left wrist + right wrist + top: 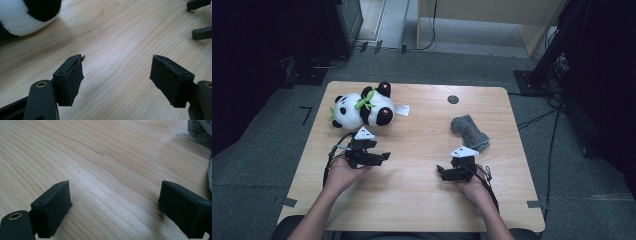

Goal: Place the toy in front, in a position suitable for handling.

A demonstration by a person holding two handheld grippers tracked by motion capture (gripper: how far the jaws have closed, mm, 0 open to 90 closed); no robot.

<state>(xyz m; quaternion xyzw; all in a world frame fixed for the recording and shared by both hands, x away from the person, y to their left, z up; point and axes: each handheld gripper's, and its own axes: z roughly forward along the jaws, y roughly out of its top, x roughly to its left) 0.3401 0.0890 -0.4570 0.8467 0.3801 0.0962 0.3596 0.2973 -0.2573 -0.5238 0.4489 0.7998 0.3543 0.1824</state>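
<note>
Holding both low over the bench (pixel 412 190), my left gripper (pixel 384 156) gapes empty near the panda (pixel 362 107), my right gripper (pixel 441 171) likewise beside the sock (pixel 469 131) (ready to reach).

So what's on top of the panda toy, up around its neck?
A green ribbon lies across the panda plush between its head and body, and a white tag sticks out beside its foot. What is under the plush is covered.

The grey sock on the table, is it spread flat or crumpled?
Crumpled. In the high view the grey sock lies bunched and bent on the table, beside the open right gripper, not touching it.
</note>
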